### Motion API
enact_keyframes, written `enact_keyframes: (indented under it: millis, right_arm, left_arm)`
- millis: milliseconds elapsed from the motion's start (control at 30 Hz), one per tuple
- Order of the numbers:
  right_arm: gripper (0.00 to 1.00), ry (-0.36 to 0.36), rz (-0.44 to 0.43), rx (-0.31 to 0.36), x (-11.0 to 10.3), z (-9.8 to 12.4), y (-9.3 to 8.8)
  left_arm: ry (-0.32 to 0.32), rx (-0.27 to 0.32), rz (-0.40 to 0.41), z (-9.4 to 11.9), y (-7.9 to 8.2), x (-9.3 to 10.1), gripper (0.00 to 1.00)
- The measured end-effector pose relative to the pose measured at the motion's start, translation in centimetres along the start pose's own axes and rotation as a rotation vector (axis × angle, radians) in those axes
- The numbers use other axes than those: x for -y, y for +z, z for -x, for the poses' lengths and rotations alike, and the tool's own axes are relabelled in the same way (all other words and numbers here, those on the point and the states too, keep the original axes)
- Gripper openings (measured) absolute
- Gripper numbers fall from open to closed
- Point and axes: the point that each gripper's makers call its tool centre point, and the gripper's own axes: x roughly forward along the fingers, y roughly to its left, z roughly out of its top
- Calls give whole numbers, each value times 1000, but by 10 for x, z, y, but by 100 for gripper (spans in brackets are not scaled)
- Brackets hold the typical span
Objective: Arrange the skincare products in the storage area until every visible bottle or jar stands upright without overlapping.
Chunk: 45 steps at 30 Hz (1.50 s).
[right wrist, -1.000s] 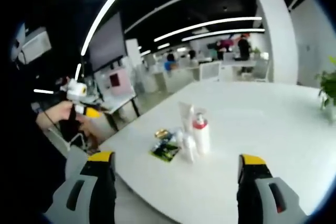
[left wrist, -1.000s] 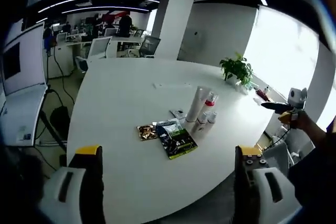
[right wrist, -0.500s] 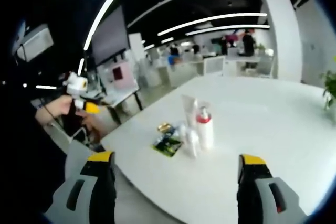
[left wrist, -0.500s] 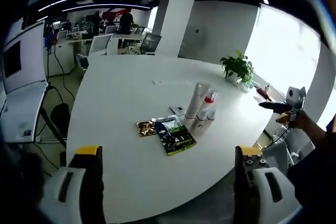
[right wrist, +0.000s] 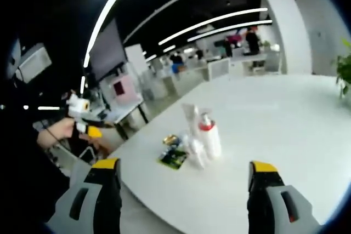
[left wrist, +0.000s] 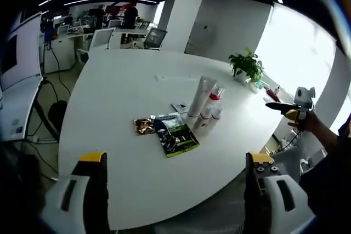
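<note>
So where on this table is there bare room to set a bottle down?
The table is bare left of the packets, between them and the near edge, and beyond the bottles toward the plant. It is crowded where the tube, bottles and packets bunch together. Both grippers are open and hold nothing.

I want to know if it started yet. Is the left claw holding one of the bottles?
No, the left claw is wide open over the white table, well short of the bottles standing there.
</note>
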Motion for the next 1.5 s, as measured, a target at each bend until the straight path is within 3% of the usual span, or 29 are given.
enact_keyframes:
  millis: [200, 367, 533, 800, 933, 1100, 1233, 1367, 1500]
  right_arm:
    - [99, 9, -16, -6, 9, -11, 4]
    - [99, 5, 25, -50, 19, -19, 1]
    - [98, 11, 7, -27, 30, -27, 9]
    - [98, -17, 56, -62, 57, -46, 17]
    - [98, -27, 36, -41, 70, -54, 26]
    - [96, -55, 78, -64, 88, -67, 29]
    - [95, -56, 82, -76, 99, -82, 33]
    - [95, -102, 162, -101, 118, -93, 35]
    - [95, -98, 135, -99, 129, -107, 37]
  left_arm:
    - [14, -6, 14, -4, -1, -8, 99]
    - [21, -4, 21, -7, 2, -11, 99]
    - [13, -11, 23, -12, 0, -11, 99]
    - [25, 0, 56, -17, 1, -21, 99]
    - [31, -12, 70, -18, -5, -25, 99]
    - [41, -18, 90, -17, -10, -30, 99]
    - [60, 4, 120, -15, -9, -35, 98]
    - [60, -1, 124, -14, -10, -35, 98]
    - [73, -14, 140, -16, -17, -41, 98]
